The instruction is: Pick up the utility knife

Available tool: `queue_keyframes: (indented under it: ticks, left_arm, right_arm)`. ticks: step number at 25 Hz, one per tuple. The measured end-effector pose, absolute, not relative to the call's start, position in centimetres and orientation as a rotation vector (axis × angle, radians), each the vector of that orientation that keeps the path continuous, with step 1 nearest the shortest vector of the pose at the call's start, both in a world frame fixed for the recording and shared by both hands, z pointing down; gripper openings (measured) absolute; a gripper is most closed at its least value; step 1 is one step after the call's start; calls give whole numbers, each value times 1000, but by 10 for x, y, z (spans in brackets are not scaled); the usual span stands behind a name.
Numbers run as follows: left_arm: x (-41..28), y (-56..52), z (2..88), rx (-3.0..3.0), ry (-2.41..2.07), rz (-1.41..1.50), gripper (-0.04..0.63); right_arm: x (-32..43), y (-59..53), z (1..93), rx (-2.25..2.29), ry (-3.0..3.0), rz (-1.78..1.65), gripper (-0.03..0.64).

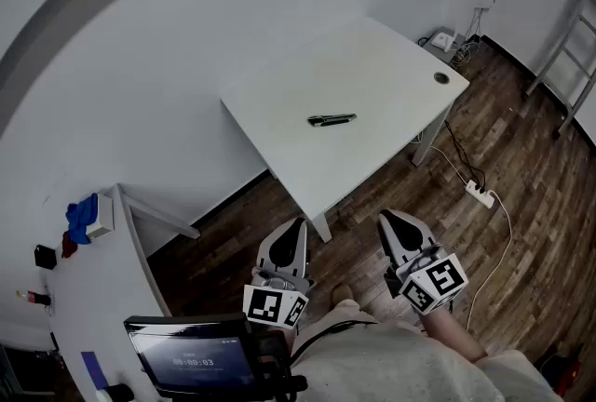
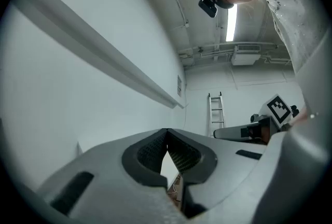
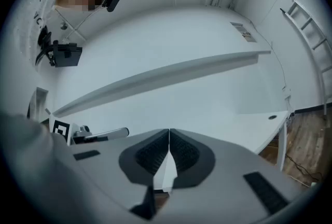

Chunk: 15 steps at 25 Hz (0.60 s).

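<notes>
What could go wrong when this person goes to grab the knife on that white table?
The knife is slim and lies flat on the smooth table, so the jaws might push it along rather than catch it. Both the left gripper and right gripper are shut; they must open first. A power strip and its cable lie on the floor by the table, a possible trip.

Soft, even, cool light; fisheye edges dark, warped.
</notes>
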State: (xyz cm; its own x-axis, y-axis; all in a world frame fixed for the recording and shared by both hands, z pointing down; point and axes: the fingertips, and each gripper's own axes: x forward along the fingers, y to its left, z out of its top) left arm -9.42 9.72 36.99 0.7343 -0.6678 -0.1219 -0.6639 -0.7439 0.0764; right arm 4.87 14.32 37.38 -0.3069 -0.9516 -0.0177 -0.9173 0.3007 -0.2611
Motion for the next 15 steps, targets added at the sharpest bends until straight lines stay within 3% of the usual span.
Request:
queue_keyframes:
  ticks: [15]
  left_arm:
    - [-70,40,375,2863,-1167,-221,8]
  right_arm:
    - [82,88,390,-1714,2456,-345,8]
